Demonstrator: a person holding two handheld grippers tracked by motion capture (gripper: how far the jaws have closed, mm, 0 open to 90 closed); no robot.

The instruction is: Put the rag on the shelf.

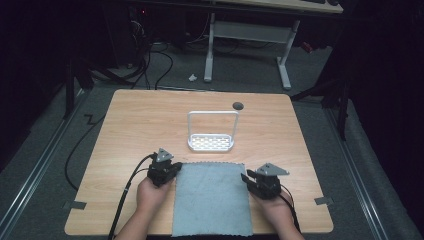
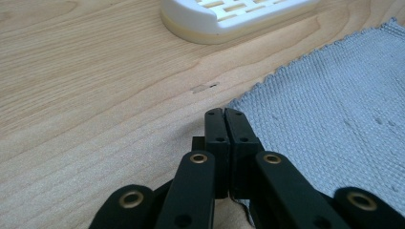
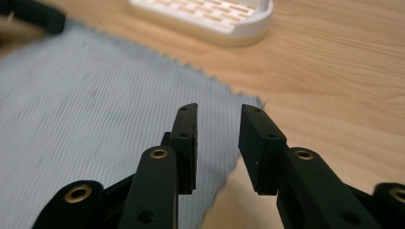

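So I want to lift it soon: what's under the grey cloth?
The grey cloth lies flat on the wooden table, bare wood all around its edges. No bump shows in it, but whatever sits beneath its middle is covered and cannot be seen.

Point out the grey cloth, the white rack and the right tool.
grey cloth [image 1: 212, 200]: high view, middle of the fabric.
white rack [image 1: 211, 143]: high view, slotted base.
right tool [image 3: 218, 143]: right gripper view, gap midway between its open tips.

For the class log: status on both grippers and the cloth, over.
Left gripper shut at grey cloth's far left corner. Right gripper open over its right edge. White rack beyond, apart.
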